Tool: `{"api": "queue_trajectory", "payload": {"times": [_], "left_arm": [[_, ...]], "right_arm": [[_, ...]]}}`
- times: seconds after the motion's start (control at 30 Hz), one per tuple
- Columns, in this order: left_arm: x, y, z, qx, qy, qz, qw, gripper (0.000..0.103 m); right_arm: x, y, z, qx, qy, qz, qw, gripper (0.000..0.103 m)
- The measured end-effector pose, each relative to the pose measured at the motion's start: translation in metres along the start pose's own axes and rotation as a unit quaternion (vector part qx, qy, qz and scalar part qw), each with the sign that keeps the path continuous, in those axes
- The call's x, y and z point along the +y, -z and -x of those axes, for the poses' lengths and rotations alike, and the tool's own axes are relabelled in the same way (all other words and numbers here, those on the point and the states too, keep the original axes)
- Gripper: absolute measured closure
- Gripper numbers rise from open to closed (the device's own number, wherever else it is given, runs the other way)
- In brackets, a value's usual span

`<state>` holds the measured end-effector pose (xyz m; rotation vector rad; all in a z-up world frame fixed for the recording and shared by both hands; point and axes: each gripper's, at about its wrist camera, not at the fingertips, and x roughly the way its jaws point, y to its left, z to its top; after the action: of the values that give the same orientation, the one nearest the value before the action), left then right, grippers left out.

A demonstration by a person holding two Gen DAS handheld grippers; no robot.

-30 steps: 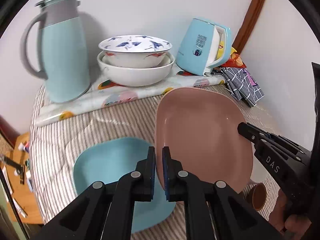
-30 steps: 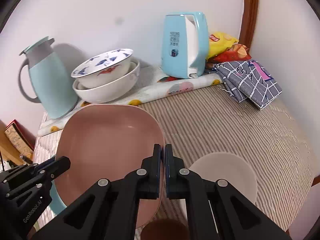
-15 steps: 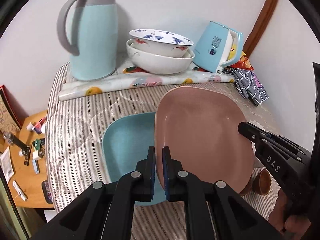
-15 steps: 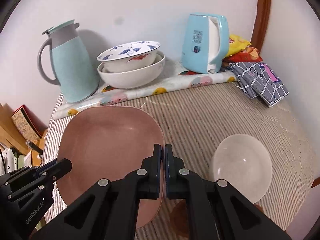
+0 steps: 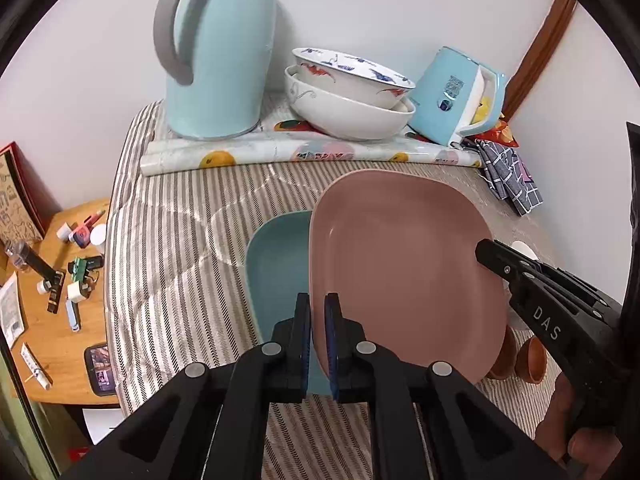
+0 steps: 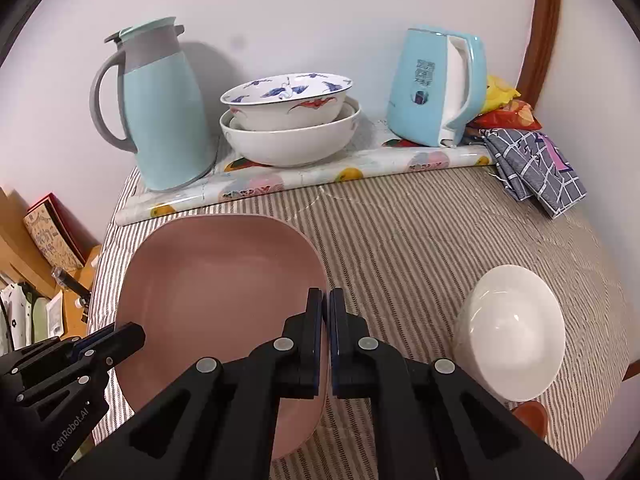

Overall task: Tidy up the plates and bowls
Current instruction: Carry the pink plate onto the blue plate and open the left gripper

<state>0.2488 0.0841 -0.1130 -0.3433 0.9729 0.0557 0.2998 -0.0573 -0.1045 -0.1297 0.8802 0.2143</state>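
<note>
Both grippers carry a pink squarish plate (image 5: 400, 272) above the striped tablecloth. My left gripper (image 5: 317, 302) is shut on its left rim, and my right gripper (image 6: 326, 296) is shut on its right rim (image 6: 216, 288). The right gripper (image 5: 486, 251) shows at the plate's far edge in the left wrist view; the left gripper (image 6: 130, 334) shows at lower left in the right wrist view. A blue plate (image 5: 276, 272) lies on the cloth, partly hidden under the pink one. Two stacked white bowls (image 6: 288, 124) stand at the back. A plain white bowl (image 6: 512, 332) sits to the right.
At the back stand a light-blue thermos jug (image 6: 160, 108) and a blue kettle (image 6: 436, 88) on a rolled fruit-print mat (image 6: 304, 184). A checked cloth (image 6: 536, 164) and snack bags lie back right. Small brown cups (image 5: 528, 360) sit near the front. A cluttered wooden side table (image 5: 52, 300) is left.
Both grippers have carried the pink plate leftward and slightly down, so it now overlaps the blue plate. The white bowl has slid toward the right edge of the right wrist view.
</note>
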Motion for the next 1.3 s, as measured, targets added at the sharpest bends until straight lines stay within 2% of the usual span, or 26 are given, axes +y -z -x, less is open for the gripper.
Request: {"api": "queue_trajectory", "payload": {"times": [0.57, 1.3], "left_arm": [[0.014, -0.001, -0.016, 0.019, 0.004, 0.018, 0.9997, 0.095], [0.023, 0.001, -0.026, 0.03, -0.016, 0.023, 0.9992, 0.095]], "right_arm": [[0.01, -0.002, -0.021, 0.015, 0.0, 0.009, 1.0, 0.099], [0.019, -0.006, -0.049, 0.034, -0.014, 0.016, 0.999, 0.097]]}}
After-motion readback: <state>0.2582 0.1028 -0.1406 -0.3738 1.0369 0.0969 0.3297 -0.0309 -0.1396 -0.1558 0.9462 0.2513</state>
